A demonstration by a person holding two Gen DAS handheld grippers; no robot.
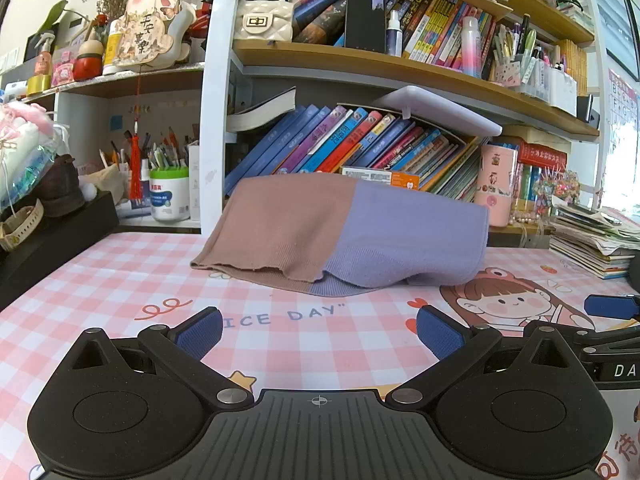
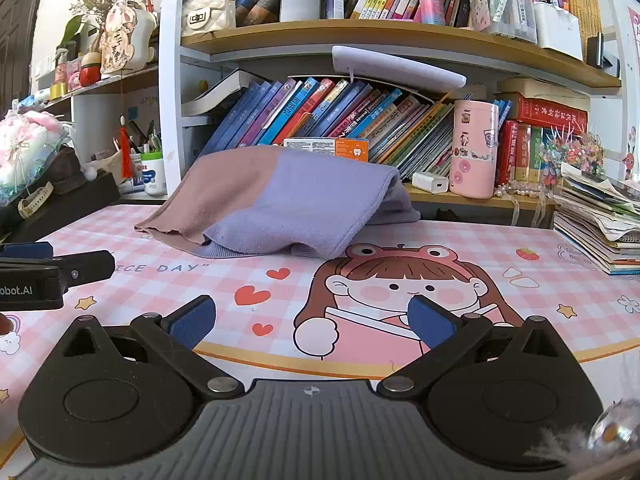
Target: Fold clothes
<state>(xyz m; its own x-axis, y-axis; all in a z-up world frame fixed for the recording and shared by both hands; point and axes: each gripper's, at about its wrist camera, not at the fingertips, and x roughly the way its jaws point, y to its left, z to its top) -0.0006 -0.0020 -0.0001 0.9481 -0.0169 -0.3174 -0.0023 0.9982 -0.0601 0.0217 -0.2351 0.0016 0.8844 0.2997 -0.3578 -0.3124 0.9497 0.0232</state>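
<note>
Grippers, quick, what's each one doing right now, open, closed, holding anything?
Left gripper: open, holding nothing, short of the garment.
Right gripper: open, holding nothing, over the mat.

Folded sweater (image 1: 340,236): underside and far edge hidden; lower book spines behind it covered.
Right gripper (image 1: 612,306), left-wrist view, 3 o'clock: cut by the frame edge.
Left gripper (image 2: 52,264), right-wrist view, 9 o'clock: likewise cut.
Fuzzy object (image 2: 600,436), 5 o'clock: blurred, unidentifiable.
Book titles (image 2: 320,116): too small to read.
</note>
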